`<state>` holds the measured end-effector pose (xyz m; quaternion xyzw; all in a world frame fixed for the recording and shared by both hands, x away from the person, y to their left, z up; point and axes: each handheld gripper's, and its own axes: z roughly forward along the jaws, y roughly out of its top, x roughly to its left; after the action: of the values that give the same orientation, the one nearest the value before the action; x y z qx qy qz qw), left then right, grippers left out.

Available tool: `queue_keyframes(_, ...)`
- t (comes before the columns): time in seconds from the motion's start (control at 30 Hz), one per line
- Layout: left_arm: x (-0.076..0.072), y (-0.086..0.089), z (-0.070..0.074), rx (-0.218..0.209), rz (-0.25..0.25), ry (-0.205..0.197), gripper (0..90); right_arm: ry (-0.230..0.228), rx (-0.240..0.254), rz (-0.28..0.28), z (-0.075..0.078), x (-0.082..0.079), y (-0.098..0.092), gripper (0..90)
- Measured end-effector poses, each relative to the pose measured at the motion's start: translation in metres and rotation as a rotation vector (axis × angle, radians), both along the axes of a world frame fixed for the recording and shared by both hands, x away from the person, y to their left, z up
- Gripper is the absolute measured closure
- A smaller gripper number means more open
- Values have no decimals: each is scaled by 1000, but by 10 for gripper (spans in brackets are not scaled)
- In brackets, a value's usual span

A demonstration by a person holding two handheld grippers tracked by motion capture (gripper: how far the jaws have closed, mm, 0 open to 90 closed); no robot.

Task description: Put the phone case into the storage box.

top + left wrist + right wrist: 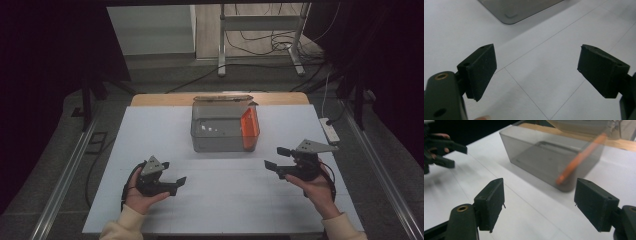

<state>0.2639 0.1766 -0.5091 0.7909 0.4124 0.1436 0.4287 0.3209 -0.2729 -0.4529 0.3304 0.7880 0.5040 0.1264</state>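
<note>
A smoky grey see-through box [220, 127] stands open at the middle back of the white table, its lid tipped up behind it. An orange flat piece [249, 125] leans inside against its right wall; the right gripper view shows the box [544, 155] with the orange piece [579, 160] blurred. My left gripper [172, 176] is held low at the front left, open and empty, its jaws [536, 72] wide over bare table. My right gripper [275, 157] is at the front right, open, with nothing between its jaws [539, 200], pointing toward the box.
The white table sheet [165, 135] lies over a wooden top showing at the back edge. A white power strip [330, 131] sits at the right edge. Metal stand legs [222, 45] and cables are on the floor beyond. The other hand's gripper [439, 150] shows far left.
</note>
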Motion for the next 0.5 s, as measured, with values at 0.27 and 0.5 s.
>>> queue_keyframes(0.27,-4,2,-1,-6,2,2,154,10,18,-51,-25,-17,-27,244)
queue_keyframes(0.5,-9,8,-5,-6,8,8,154,43,-20,-35,-41,-18,-28,247)
